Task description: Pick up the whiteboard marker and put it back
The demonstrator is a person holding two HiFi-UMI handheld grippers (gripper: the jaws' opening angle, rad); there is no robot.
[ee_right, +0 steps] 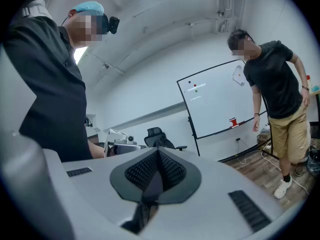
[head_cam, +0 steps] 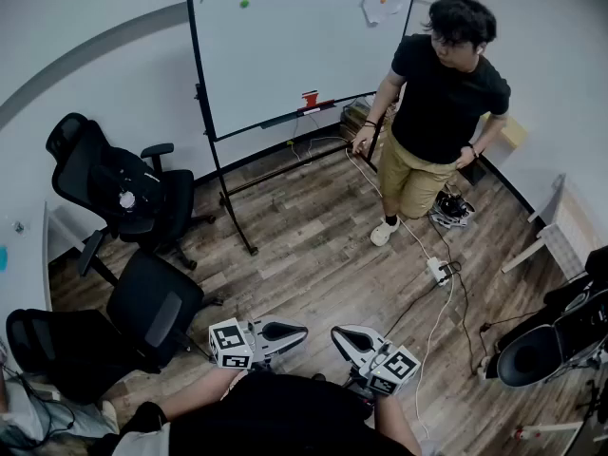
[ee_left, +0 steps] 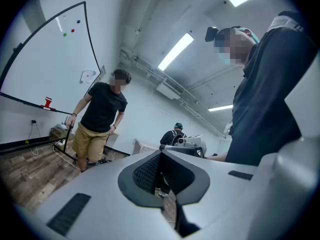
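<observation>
The whiteboard (head_cam: pixel 294 36) stands on its wheeled frame at the far side of the room, with a red object (head_cam: pixel 310 99) and a dark slim thing (head_cam: pixel 280 119) on its tray. Whether either one is the marker is too small to tell. Both grippers are held low, close to my body, and their tips face each other. My left gripper (head_cam: pixel 299 331) is shut and empty. My right gripper (head_cam: pixel 338 336) is shut and empty too. The board (ee_left: pixel 45 59) and red object (ee_left: pixel 47 103) show beyond my left gripper (ee_left: pixel 160 154). My right gripper (ee_right: pixel 158 151) also faces the board (ee_right: pixel 215 104).
A person (head_cam: pixel 437 93) in a black shirt stands right of the board. Two black office chairs (head_cam: pixel 114 188) (head_cam: pixel 152 302) stand at the left. A power strip (head_cam: pixel 439 272) with cables lies on the wood floor. Another black chair (head_cam: pixel 532 354) is at the right.
</observation>
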